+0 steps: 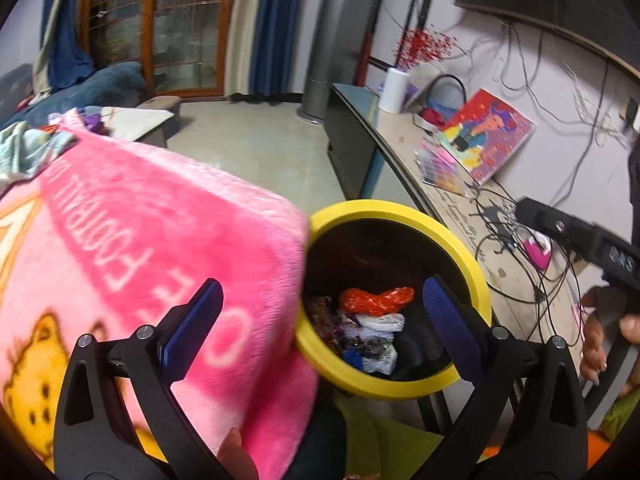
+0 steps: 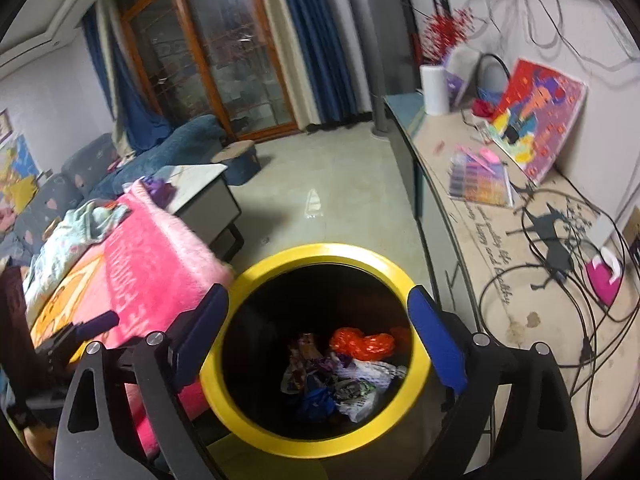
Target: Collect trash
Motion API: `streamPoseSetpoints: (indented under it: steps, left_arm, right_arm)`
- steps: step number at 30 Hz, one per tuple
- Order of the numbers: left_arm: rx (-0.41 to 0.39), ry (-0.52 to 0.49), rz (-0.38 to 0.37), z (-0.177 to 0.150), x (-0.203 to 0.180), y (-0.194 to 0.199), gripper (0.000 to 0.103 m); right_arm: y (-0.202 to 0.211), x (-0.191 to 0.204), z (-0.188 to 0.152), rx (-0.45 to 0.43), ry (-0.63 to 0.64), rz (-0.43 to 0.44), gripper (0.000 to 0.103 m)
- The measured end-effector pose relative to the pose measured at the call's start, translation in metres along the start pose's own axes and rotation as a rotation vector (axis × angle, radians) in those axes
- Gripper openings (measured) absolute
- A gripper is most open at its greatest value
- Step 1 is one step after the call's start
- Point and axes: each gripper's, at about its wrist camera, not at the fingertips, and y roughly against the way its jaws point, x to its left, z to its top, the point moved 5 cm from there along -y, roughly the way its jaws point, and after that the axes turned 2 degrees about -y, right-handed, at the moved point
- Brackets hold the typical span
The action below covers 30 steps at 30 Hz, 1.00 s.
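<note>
Several crumpled wrappers [image 2: 344, 376] inside yellow-rimmed bin [image 2: 320, 254]; orange bag [image 2: 362, 344] topmost.

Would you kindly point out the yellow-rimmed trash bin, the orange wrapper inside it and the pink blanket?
yellow-rimmed trash bin [image 2: 320, 252]: right wrist view, far rim.
orange wrapper [image 2: 362, 342]: right wrist view, its middle.
pink blanket [image 1: 168, 216]: left wrist view, plush top.

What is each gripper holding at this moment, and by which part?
Nothing is held. The left gripper and the right gripper are both open and empty above the yellow-rimmed bin; the trash lies inside.
</note>
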Motion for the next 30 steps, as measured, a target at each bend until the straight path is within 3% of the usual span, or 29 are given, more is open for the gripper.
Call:
streamPoseSetpoints:
  steps: [3,13,24,30]
  left_arm:
    - [-0.017,0.023,0.024,0.000,0.015,0.013,0.092]
    - [-0.092,0.046,0.129,-0.012,0.053,0.063,0.092]
    - [-0.276,0.039,0.226,-0.036,0.067,0.135,0.092]
    - [-0.300,0.060,0.276,-0.055,0.073,0.153,0.092]
  right_arm:
    - [0.010,0.021,-0.003,-0.023,0.042,0.021,0.096]
    - [0.025,0.088,-0.027,-0.085,0.180,0.091,0.096]
    - [0.060,0.130,-0.046,-0.306,0.261,0.086,0.096]
    - [0.076,0.144,-0.061,-0.384,0.257,0.094,0.096]
